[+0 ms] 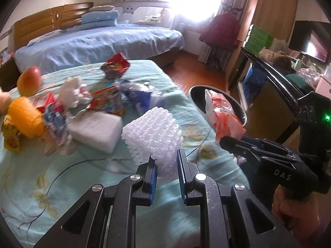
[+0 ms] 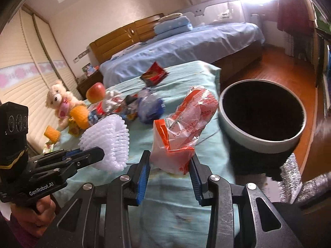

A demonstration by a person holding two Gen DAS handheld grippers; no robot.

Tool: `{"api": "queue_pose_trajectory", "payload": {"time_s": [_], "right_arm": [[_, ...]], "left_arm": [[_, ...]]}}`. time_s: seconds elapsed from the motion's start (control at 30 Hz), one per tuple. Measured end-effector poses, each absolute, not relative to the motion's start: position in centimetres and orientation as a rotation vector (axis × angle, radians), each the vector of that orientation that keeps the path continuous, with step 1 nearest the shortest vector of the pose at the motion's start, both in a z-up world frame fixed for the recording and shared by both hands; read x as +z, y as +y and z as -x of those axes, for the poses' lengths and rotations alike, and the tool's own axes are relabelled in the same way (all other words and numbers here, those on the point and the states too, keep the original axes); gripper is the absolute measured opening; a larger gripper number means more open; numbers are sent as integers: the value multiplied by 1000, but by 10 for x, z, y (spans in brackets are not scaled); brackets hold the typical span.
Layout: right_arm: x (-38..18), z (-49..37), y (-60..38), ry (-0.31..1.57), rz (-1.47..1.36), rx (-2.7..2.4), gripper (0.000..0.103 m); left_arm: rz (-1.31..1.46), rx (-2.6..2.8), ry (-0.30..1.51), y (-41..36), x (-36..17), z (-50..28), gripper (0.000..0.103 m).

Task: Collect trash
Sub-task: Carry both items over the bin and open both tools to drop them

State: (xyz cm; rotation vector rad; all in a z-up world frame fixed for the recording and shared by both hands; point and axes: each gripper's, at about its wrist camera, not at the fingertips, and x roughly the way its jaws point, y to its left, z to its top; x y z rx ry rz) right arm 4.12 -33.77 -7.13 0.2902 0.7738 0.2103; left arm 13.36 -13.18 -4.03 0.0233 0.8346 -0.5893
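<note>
A white foam net [image 1: 152,132] is clamped between the pads of the left gripper [image 1: 165,155], low in the centre of the left wrist view; in the right wrist view the same net [image 2: 107,142] is seen at lower left, held clear of the cloth [image 2: 182,202]. An orange and clear wrapper [image 2: 182,124] is pinched between the pads of the right gripper [image 2: 170,159], just left of the bin [image 2: 258,142], whose dark mouth fills the centre right of that frame. In the left wrist view the wrapper [image 1: 224,113] is seen against the bin's rim [image 1: 196,88], though whether it hangs over the opening cannot be told.

More litter is left on the cloth toward the upper left: a red packet [image 1: 115,65], a blue bag [image 1: 138,97], a white block [image 1: 97,132] and blurred scraps. An apple [image 2: 95,92] and a teddy [image 2: 59,101] are seen beyond them.
</note>
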Motion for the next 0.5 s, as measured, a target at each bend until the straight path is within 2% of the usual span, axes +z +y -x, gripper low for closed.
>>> {"api": "queue_pose_trajectory", "payload": {"time_s": [0.5], "right_arm": [[-83,-60,-409,804,-344,95,37]], "left_arm": [[-64,-667,844,-200,-50,-181,17]]}}
